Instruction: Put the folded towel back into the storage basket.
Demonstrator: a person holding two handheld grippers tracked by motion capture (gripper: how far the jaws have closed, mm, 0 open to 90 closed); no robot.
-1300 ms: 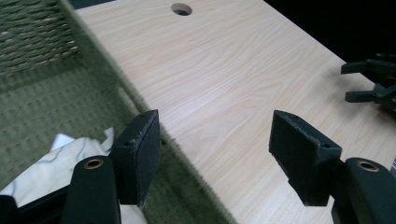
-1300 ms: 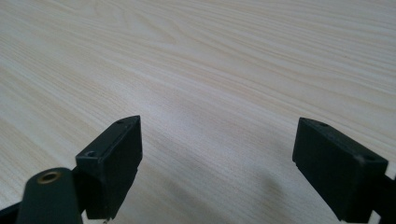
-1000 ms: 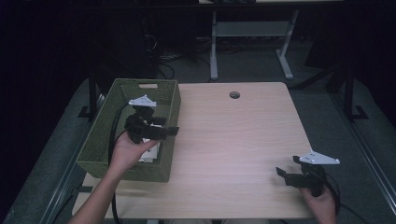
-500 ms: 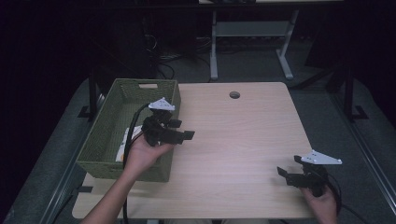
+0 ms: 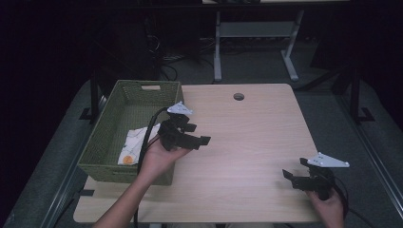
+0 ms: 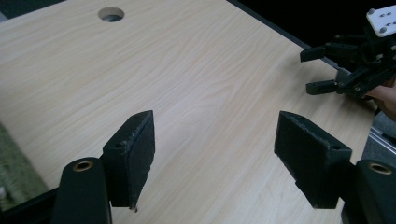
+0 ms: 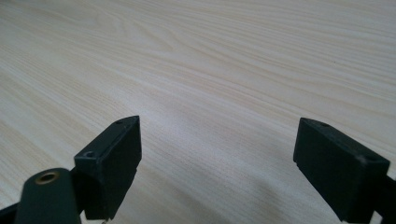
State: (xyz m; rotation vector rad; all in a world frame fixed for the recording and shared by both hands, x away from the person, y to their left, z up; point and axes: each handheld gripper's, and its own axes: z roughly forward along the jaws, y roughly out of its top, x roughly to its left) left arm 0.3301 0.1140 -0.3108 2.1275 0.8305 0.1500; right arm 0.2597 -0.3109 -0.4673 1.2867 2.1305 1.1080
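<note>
left gripper [image 5: 202,140] has just swung out of the basket [image 5: 110,140] over the table [image 5: 247,137], jaws wide and empty; right gripper [image 5: 289,176] also open, looks like a drop-off finished

Basket [image 5: 102,142] (cloth [image 5: 135,142] inside) at table [image 5: 252,128] left

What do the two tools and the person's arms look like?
Both are black. The left tool and the right tool each carry a light grey three-cornered plate on top, and the right tool's plate shows small holes in the left gripper view. Each has two flat, blocky black jaws with a brass-coloured ring at the base. A black cable trails from the left tool. The forearms are bare, no sleeve in view.
</note>
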